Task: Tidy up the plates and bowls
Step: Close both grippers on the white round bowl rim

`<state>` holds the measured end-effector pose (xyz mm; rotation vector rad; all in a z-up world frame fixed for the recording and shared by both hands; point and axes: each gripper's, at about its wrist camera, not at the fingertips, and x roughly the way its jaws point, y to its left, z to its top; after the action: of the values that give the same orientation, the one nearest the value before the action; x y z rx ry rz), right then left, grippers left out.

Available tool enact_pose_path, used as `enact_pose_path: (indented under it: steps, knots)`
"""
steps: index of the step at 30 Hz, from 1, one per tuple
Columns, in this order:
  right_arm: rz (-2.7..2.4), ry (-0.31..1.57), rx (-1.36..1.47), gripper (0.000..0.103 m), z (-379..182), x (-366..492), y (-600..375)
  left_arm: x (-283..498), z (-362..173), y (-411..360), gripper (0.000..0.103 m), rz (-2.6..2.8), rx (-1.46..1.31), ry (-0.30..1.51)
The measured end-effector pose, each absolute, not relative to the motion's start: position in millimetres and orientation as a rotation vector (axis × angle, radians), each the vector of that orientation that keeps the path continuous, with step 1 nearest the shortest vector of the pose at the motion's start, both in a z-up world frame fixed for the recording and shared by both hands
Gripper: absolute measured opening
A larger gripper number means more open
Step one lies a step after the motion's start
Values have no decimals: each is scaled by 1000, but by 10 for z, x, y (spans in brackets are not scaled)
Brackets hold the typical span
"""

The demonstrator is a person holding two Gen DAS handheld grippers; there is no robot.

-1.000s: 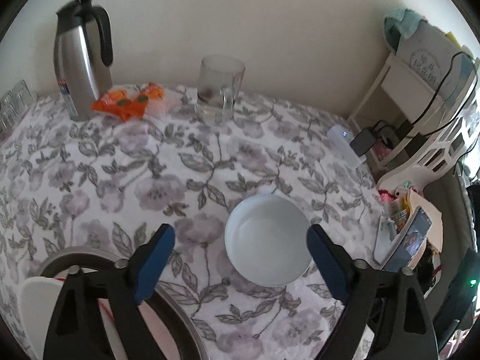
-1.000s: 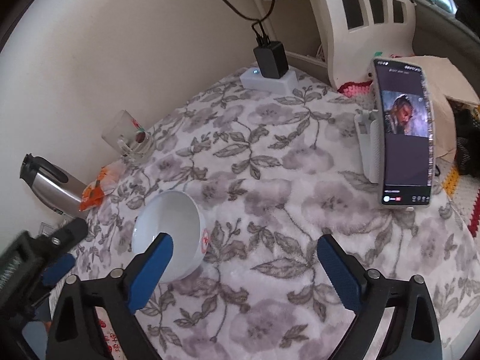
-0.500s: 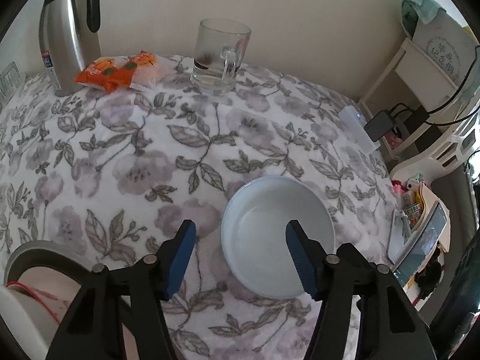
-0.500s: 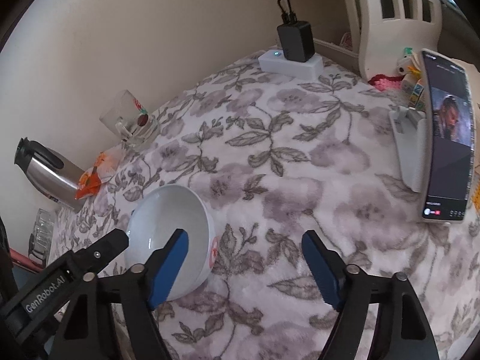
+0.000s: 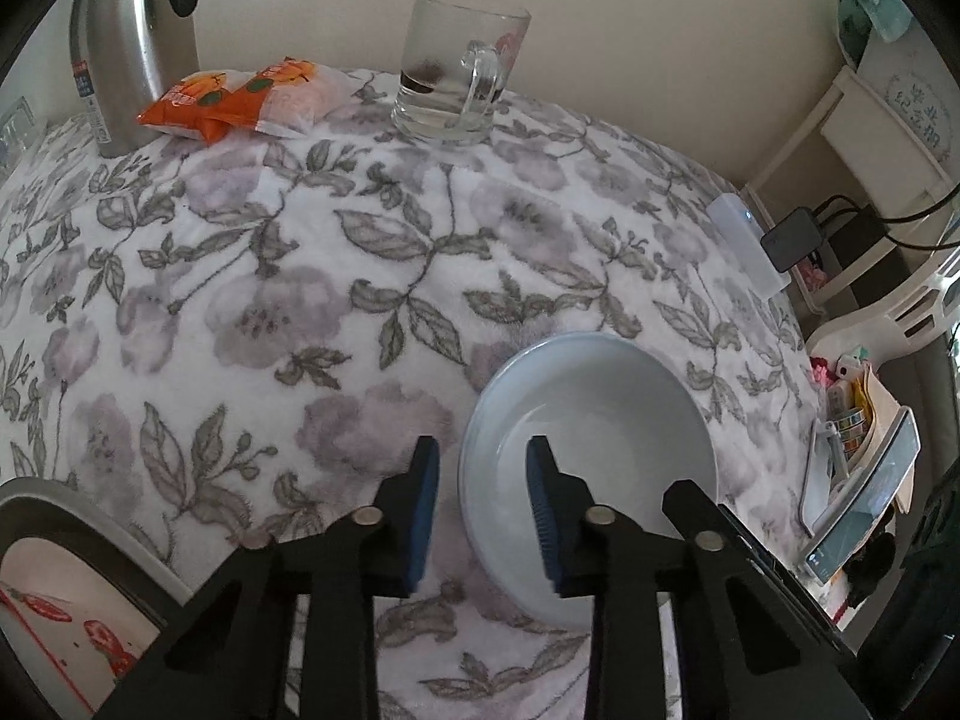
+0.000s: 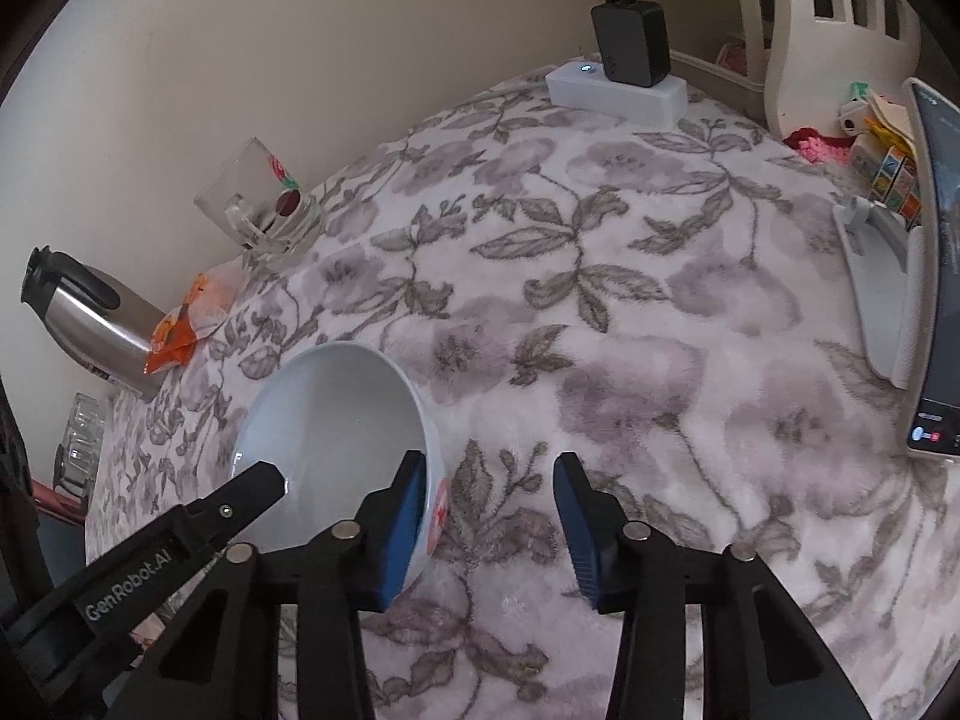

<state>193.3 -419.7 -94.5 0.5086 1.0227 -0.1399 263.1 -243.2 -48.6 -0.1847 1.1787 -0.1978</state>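
Note:
A white bowl (image 5: 600, 450) stands on the floral tablecloth, also in the right wrist view (image 6: 330, 414). My left gripper (image 5: 480, 492) straddles its near left rim, one finger outside and one inside, with a gap still showing. My right gripper (image 6: 489, 504) is open at the bowl's right side, its left finger (image 6: 402, 504) against the outer wall and its right finger over the cloth. A plate with a dark rim and red pattern (image 5: 72, 588) lies at the lower left of the left wrist view.
A glass mug (image 5: 456, 90), an orange snack packet (image 5: 240, 96) and a steel thermos (image 5: 132, 42) stand along the far wall. A white power strip with a black charger (image 6: 624, 78) is at the back right. A phone on a white stand (image 6: 930, 276) is at the right edge.
Both grippers have moved in on the bowl and narrowed their jaws. The left gripper now has the bowl's near rim between its fingers; the right one is beside its wall.

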Motion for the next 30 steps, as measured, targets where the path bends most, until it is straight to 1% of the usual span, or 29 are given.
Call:
enact_pose_path:
  steps: [3,6,9,16,20,30]
  knots:
    - [-126,1025,496,39,-958,1960,-4159,2645,-532,-2441,23,-200,-189,1187]
    - [-115,1027,488,34,-979,1994,-4118,2664,-577,-2449,22,-200,-185,1193]
    - [-105,1030,487,29,-1005,2021,-4095,2683,-618,-2453,16,-201,-183,1200]
    - [-78,1032,487,18,-1043,2066,-4044,2711,-667,-2469,12,-199,-173,1192]
    - [-64,1035,495,15,-1073,2090,-4011,2725,-680,-2472,12,-200,-172,1187]
    - [-56,1032,503,14,-1075,2096,-3989,2731,-689,-2468,12,-199,-175,1182]
